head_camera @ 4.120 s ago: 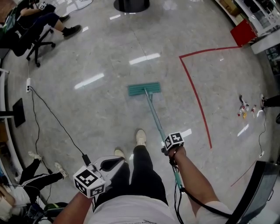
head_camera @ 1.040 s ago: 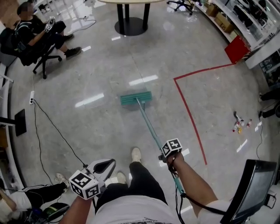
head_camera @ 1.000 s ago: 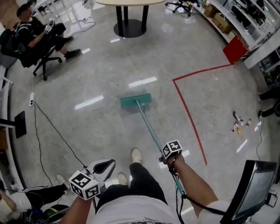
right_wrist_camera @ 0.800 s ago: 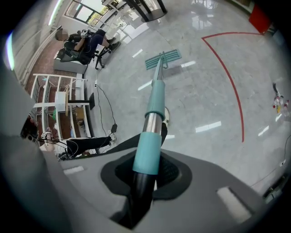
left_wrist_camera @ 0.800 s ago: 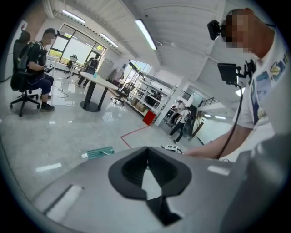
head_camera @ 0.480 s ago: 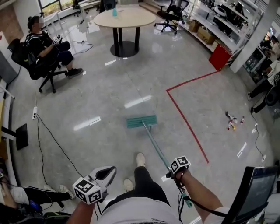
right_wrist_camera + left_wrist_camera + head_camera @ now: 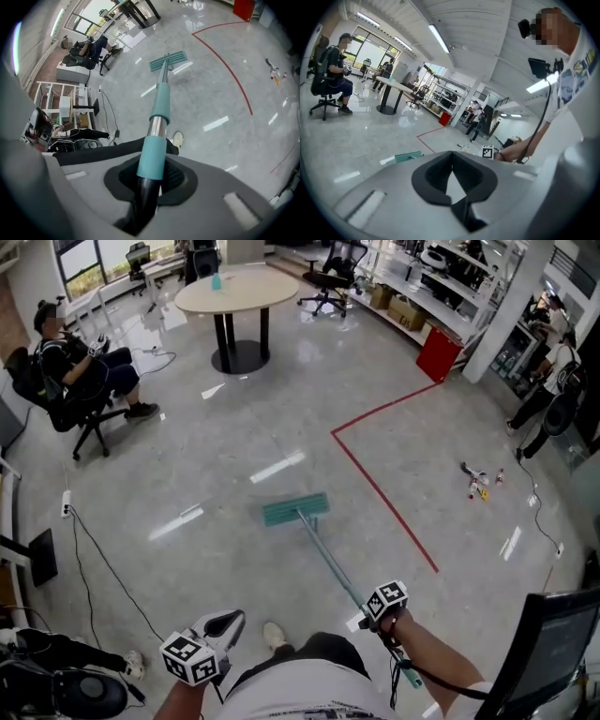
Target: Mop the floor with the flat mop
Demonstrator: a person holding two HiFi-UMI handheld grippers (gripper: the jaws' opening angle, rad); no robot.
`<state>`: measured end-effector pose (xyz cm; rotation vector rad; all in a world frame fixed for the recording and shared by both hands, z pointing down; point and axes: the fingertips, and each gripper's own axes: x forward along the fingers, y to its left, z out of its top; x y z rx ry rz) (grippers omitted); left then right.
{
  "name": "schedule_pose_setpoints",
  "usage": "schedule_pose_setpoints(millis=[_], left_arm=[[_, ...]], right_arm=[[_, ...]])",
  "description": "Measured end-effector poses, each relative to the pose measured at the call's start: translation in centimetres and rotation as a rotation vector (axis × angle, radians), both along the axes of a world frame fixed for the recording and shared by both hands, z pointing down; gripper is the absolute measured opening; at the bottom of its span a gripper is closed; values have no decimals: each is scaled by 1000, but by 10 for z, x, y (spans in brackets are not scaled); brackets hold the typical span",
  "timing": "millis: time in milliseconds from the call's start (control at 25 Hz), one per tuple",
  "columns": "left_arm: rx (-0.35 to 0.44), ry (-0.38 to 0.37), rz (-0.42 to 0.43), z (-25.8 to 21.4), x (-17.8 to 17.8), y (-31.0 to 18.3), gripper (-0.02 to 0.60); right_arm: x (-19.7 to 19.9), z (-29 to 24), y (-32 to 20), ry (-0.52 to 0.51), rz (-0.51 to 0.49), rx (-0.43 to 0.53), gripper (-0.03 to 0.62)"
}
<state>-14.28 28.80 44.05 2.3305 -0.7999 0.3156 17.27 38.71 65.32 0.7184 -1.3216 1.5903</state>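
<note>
R gripper (image 7: 152, 183) clamped on the mop handle (image 7: 328, 551). Flat mop head (image 7: 295, 510), well ahead of its fingers, slid nearer the red tape (image 7: 380, 494) vs a sec ago, so stroke's ongoing. L gripper (image 7: 451, 157) fingers together, empty.

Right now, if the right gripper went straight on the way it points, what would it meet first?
Probably the green mop head on the floor: the right gripper, shut on the mop handle, points along it.
</note>
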Motion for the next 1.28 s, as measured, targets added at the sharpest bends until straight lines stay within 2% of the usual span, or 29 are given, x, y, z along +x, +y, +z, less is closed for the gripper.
schedule_pose_setpoints(millis=[240,560,1120,1280], left_arm=[[17,-13,5,-6,19,3,3],[30,12,45,-17,79,21,3],[4,15,26,-20,105,75,3],[2,13,24,-24,99,83,3]], right_arm=[[5,-16,16,-52,-1,13,58],[37,-30,50,-82,-41,32,58],[55,-30,114,-124,-20,-19,60],[51,-35,128,-119,-32,-41,60]])
